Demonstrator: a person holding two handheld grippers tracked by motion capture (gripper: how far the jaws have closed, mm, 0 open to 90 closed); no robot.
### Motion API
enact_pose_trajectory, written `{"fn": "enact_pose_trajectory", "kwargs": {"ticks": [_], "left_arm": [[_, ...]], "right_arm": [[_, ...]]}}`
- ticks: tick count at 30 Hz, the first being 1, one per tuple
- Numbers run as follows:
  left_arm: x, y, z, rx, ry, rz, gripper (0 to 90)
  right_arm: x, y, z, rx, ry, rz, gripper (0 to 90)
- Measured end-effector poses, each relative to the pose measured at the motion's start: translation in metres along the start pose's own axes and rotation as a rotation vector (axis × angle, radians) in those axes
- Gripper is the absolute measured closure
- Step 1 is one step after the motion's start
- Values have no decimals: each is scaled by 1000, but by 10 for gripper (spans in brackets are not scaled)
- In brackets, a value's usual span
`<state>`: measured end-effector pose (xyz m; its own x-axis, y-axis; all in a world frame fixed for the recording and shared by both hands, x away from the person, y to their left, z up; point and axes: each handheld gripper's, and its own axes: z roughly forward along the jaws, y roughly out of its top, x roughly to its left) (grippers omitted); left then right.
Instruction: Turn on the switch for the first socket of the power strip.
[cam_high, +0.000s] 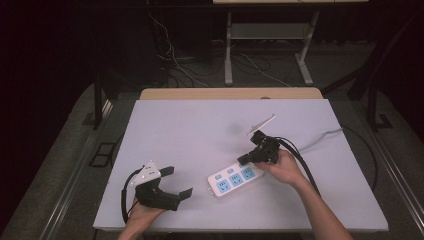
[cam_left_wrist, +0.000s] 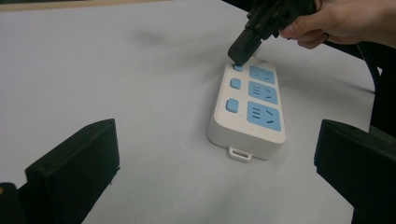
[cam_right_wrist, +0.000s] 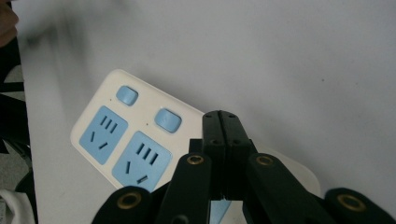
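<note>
White worktop, matte, wooden strip along its far edge; room around it dark, grey floor, a metal-legged stand and loose cables on the floor beyond the far edge. Power strip lies flat on the worktop, near the front edge and right of centre, white body with three blue sockets and three blue switch buttons. Right tool is at the strip's far end, jaws pressed together with nothing between them, tip down on the end switch button; the right hand holds it just right of the strip. Left tool is left of the strip, well apart from it, jaws spread wide and empty, low over the worktop, pointed toward the strip. A grey cord runs off the worktop's right side, behind the strip.
</note>
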<state>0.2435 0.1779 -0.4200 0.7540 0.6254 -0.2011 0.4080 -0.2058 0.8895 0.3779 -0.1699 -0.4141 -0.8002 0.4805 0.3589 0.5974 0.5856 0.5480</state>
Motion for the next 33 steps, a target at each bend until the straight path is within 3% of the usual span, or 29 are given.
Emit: {"fn": "enact_pose_trajectory", "kwargs": {"ticks": [4, 11, 19, 33], "left_arm": [[0, 0, 0, -1, 0, 0, 0], [-1, 0, 1, -1, -1, 3, 0], [-1, 0, 0, -2, 0, 4, 0], [-1, 0, 1, 0, 1, 5, 0]], "right_arm": [[0, -1, 0, -1, -1, -1, 896], [3, -1, 1, 2, -22, -51, 898], [1, -2, 2, 10, -1, -46, 900], [1, -2, 3, 11, -10, -58, 900]]}}
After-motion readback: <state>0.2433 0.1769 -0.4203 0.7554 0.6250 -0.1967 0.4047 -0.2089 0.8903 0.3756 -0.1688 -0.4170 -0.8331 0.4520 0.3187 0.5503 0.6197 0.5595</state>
